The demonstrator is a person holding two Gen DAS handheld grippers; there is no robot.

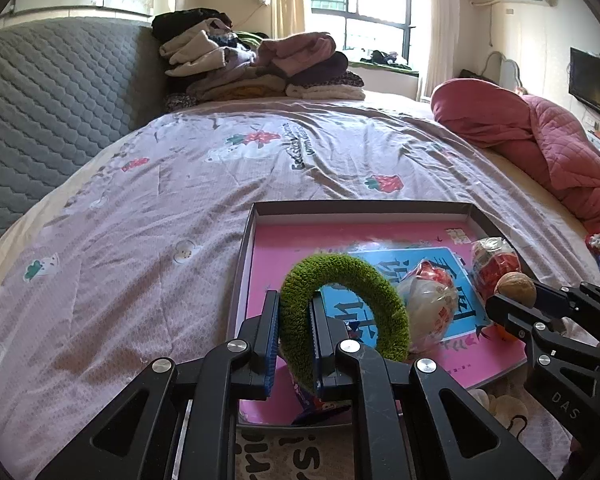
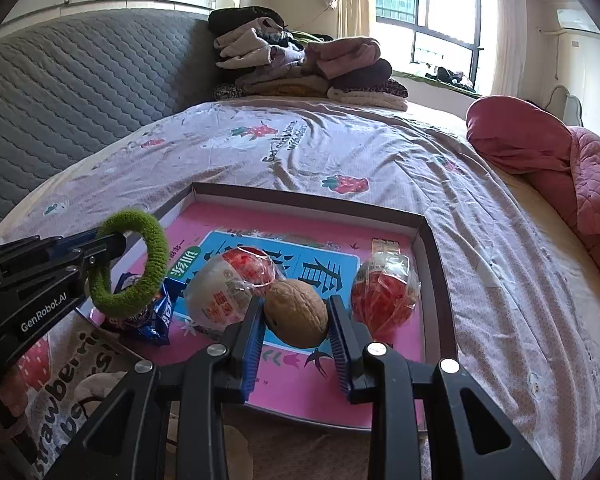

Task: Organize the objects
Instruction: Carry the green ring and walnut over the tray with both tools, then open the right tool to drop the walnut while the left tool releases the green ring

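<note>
**Listener:** What are you holding, and where is it?

**Me:** My right claw [image 2: 296, 320] is clamped on a walnut [image 2: 296, 314], brown and round, pinched between the two blue pads. It hangs just above a shallow box lid [image 2: 436, 276] with a pink floor, lying on the bed [image 2: 260, 168]. My left claw [image 1: 294, 336] is closed on a fuzzy green hair tie [image 1: 340, 304], gripping one side of the ring so the rest stands up over the same lid.

**Listener:** What could go wrong from here?

**Me:** I judge the walnut is the risk. It is hard and curved, so it may squirt out of the pads if I tilt, and once let go it could roll on the smooth pink floor. Two wrapped snacks [image 2: 236, 286] lie right under and beside it, one white and red, one [image 2: 384, 300] mostly red, so it may land on crinkly plastic and bounce toward the rim. The hair tie is soft and may cling to my pad when I release. A blue packet [image 2: 160, 316] lies below it, half over the lid's near edge, and could be nudged off.

**Listener:** And how are your hands posed?

**Me:** Both claws point forward and slope downward toward the lid, side by side, left claw at the near left corner, right claw over the middle. They are near each other but not touching.
</note>
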